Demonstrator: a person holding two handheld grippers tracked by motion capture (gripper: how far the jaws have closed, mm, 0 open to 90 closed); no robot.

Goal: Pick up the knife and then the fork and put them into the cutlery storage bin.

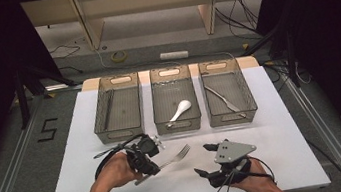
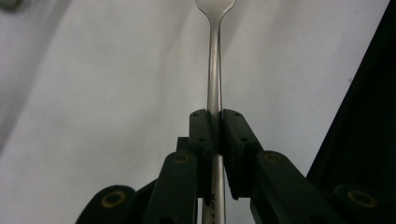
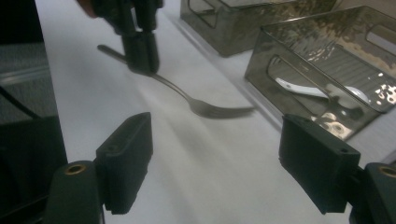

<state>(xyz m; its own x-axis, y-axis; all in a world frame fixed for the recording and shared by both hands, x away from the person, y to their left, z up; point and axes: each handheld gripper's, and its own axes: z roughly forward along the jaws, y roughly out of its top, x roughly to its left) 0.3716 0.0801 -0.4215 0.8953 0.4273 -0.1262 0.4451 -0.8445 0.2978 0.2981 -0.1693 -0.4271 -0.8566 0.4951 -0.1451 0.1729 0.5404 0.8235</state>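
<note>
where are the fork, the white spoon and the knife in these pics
fork (image 1: 179, 154): high view, on its neck just behind the tines
white spoon (image 1: 183, 106): high view, on its bowl, in the middle bin
knife (image 1: 223, 98): high view, mid-blade, in the right bin

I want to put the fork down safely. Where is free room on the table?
Bare white table lies between the right bin and the right gripper, and left of the left gripper. It is crowded around the fork.

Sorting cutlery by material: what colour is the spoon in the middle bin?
White; the spoon shows best in the high view.
</note>
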